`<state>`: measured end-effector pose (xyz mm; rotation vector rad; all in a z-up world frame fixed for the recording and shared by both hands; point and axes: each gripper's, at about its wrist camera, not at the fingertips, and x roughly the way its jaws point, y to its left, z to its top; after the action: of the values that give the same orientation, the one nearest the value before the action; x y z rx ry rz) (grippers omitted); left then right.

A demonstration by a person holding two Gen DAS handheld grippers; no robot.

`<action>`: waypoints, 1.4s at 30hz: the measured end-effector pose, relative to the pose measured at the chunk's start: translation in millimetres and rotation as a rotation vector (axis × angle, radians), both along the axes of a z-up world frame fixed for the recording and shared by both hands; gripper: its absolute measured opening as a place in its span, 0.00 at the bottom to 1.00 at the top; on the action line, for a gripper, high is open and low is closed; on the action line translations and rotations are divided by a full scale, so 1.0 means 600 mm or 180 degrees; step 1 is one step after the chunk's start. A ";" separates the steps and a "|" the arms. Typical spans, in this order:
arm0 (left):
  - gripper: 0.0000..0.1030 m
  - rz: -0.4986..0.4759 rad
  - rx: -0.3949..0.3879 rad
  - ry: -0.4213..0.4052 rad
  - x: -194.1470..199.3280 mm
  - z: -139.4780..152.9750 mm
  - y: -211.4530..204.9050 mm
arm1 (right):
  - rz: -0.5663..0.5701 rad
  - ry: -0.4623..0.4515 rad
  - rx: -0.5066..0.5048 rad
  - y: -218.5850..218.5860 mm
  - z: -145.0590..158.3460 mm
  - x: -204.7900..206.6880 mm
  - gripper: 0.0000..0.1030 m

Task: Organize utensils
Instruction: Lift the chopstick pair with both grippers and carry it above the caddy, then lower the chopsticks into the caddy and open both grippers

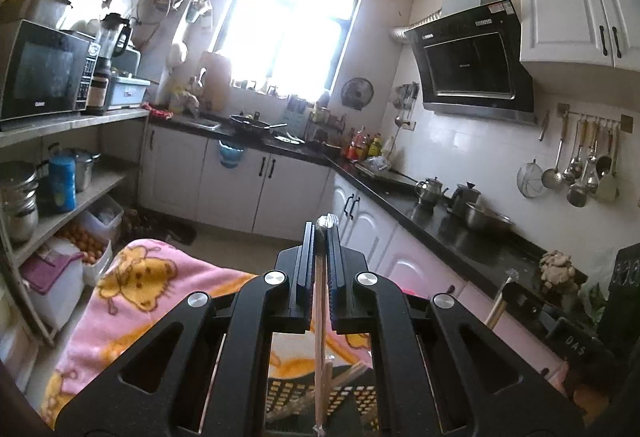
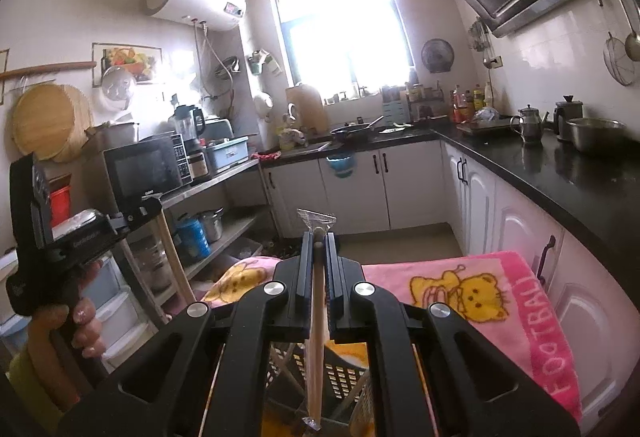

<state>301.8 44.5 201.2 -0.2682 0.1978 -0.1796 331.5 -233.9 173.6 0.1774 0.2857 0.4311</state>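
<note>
We held 2 grippers above a pink cartoon blanket (image 2: 480,289) in a kitchen. Our left gripper (image 1: 321,233) had its jaws pressed in on a wrapped pair of wooden chopsticks (image 1: 320,337), the stick running upright between the pads, its clear wrapper tip poking past the fingertips. Our right gripper (image 2: 319,239) pinched a second wrapped chopstick pair (image 2: 317,337) the same way, jaws closed on it, crinkled plastic showing above the tips. Under both grippers sat a black perforated utensil basket (image 2: 340,373), resting on the blanket, with more wooden sticks leaning inside it; the lower ends of both held chopsticks reached down into its opening. In the right wrist view, our left hand (image 2: 76,321) gripped its tool's handle at the left edge, beside the shelf with the microwave (image 2: 144,167).
</note>
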 end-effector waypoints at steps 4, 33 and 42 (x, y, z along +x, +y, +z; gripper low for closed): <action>0.01 0.0047 0.0058 0.0001 0.013 -0.020 -0.004 | -0.0135 -0.0083 -0.0004 -0.003 -0.009 0.004 0.06; 0.01 0.0090 -0.0023 0.0513 0.040 -0.167 0.007 | -0.0370 0.0133 0.0230 -0.024 -0.123 0.023 0.06; 0.01 0.0059 -0.0010 0.0571 0.038 -0.178 0.004 | -0.0375 0.0250 0.0271 -0.025 -0.152 0.015 0.06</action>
<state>324.5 46.7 94.2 -0.2892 0.3729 -0.1373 340.7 -249.2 82.5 0.2935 0.3324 0.3200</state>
